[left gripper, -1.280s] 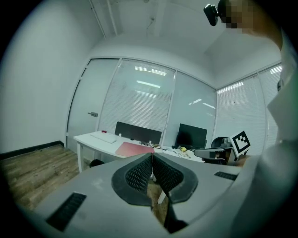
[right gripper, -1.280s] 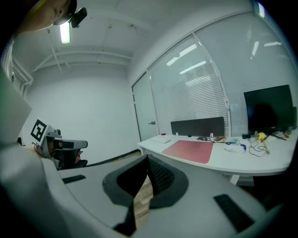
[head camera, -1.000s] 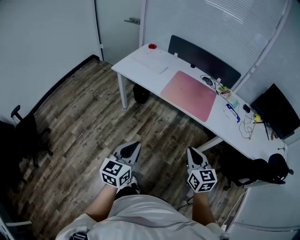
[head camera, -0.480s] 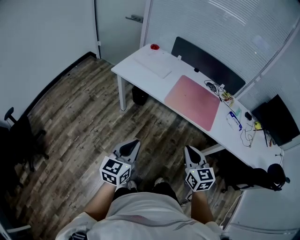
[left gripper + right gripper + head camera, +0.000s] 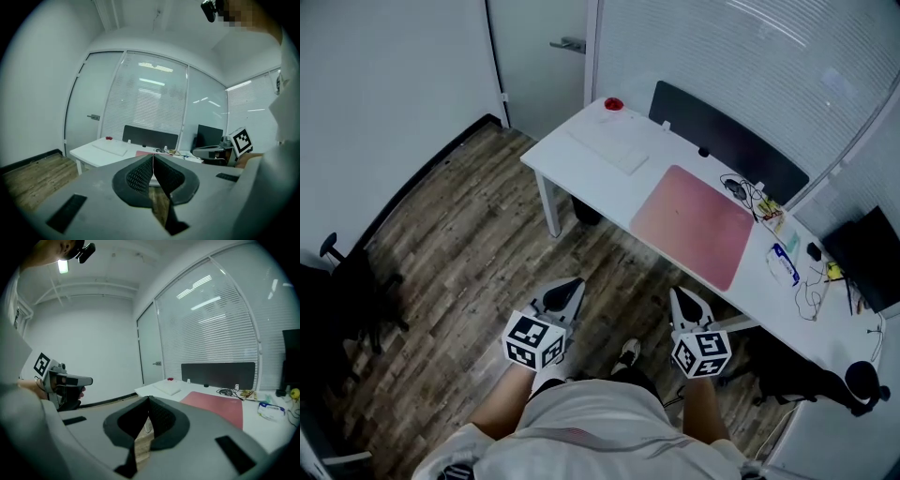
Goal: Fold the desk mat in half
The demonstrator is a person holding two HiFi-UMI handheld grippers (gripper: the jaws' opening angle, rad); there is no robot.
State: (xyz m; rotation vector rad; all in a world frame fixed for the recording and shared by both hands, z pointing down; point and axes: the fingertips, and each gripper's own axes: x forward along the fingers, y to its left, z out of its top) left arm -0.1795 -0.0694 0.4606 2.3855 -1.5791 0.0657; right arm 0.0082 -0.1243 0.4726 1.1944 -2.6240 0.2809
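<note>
A pink desk mat [image 5: 694,225] lies flat and unfolded on the white desk [image 5: 581,159], near its front edge; the right gripper view also catches the mat [image 5: 216,403]. Both grippers hang in front of my body, well short of the desk, over the wooden floor. My left gripper [image 5: 567,287] is shut with nothing in it, its jaws meeting at the tips [image 5: 153,157]. The right gripper [image 5: 684,298] is shut and empty too, its jaws closed [image 5: 148,399].
A white keyboard [image 5: 607,148] and a red object [image 5: 613,104] lie at the desk's left end. Cables and small items [image 5: 769,216] clutter its right end, by a dark monitor [image 5: 870,255]. A black divider panel [image 5: 727,141] lines the back. An office chair [image 5: 347,281] stands left.
I have stepped a little closer to the desk, so the desk and mat sit slightly lower and larger in the head view. Both grippers stay shut and held in front of me.
</note>
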